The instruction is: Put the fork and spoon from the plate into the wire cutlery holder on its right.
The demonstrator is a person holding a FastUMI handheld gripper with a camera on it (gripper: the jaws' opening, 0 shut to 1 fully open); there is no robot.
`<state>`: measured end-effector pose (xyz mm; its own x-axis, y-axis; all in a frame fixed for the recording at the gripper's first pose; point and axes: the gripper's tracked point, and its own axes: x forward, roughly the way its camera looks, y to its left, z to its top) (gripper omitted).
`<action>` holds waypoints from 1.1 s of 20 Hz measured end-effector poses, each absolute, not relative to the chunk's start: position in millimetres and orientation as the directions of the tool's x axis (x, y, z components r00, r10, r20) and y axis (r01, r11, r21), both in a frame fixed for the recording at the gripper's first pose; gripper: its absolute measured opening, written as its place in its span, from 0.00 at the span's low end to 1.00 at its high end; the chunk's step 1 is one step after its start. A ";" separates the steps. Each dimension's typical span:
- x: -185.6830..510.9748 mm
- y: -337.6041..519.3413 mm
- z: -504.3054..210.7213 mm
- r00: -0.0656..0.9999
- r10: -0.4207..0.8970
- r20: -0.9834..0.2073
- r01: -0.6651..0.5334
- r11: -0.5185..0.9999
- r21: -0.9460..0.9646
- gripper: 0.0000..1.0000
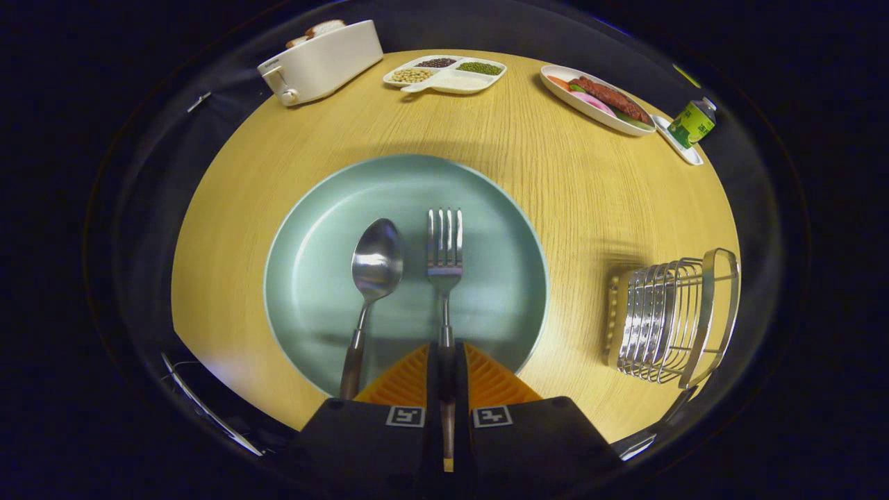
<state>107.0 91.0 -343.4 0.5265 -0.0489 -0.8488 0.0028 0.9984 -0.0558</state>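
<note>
My gripper (pixel 445 361) was clenched on the fork (pixel 444 267) handle over the plate (pixel 305 278), spoon (pixel 374 278) just beside. I feared the thin handle twisting loose before reaching the holder (pixel 670 316).

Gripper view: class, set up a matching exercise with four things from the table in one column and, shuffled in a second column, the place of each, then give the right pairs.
Things:
1. fork
2. spoon
3. wire cutlery holder
4. toaster

Places:
A. on the table, right of the plate
B. far side of the table, beyond the plate
C. handle between the fingers of the tool, which are closed on it
D. flat on the plate, beside the tool's fingers

Pairs: 1-C, 2-D, 3-A, 4-B
</note>
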 end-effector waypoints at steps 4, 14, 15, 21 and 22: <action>102.4 90.4 -332.6 0.522 0.012 -0.853 0.010 1.000 0.021 0.08; 48.2 23.3 -230.6 0.523 0.077 -0.849 -0.149 0.989 -0.002 0.08; 42.8 5.0 -220.3 0.514 0.055 -0.856 -0.168 0.985 -0.038 0.08; 19.0 -74.8 -191.6 0.400 -0.038 -0.916 -0.265 0.952 -0.155 0.08; 16.4 -81.2 -193.2 0.374 -0.046 -0.926 -0.279 0.947 -0.159 0.08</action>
<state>16.4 -81.2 -193.2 0.3736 -0.0455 -0.9265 -0.2791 0.9470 -0.1591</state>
